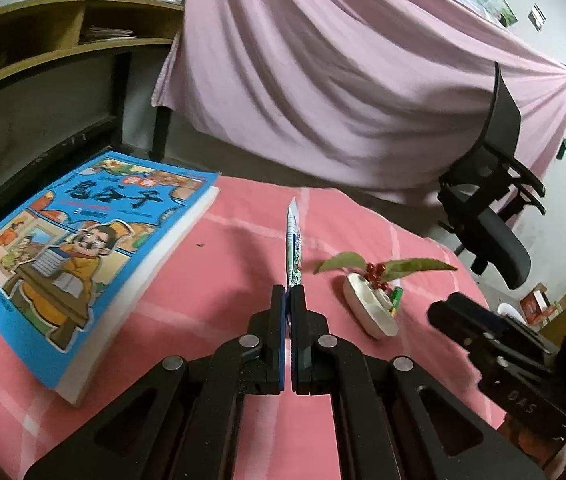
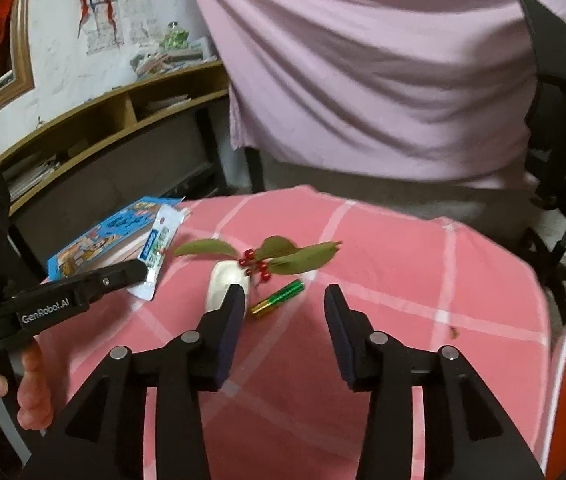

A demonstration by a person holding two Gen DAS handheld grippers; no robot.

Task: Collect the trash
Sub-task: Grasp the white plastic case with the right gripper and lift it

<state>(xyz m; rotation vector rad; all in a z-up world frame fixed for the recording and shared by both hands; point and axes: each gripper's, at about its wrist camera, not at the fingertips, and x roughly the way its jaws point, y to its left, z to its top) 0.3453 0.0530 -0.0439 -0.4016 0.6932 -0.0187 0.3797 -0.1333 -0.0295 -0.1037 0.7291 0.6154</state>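
— What is being held by the left claw (image 1: 288, 292)?
— A flat wrapper (image 1: 293, 248) is being pinched between its closed pads, lifted above the pink checked bench (image 2: 403, 264), beside the blue book (image 1: 63, 240) at the left edge.
— And the right claw (image 2: 283, 300)?
— It is being held spread, empty, just before the green battery (image 2: 279, 300), the white shell (image 2: 223, 280) and the berry sprig (image 2: 275, 256).

our left hand-held gripper (image 1: 288, 292) was clamped tight, its fingers (image 1: 277, 320) pressed together on a thin wrapper (image 1: 293, 248) that stood up edge-on between them. our right hand-held gripper (image 2: 283, 304) pointed downward with its jaws parted and nothing between them. our left hand (image 2: 11, 384) gripped the handle below.
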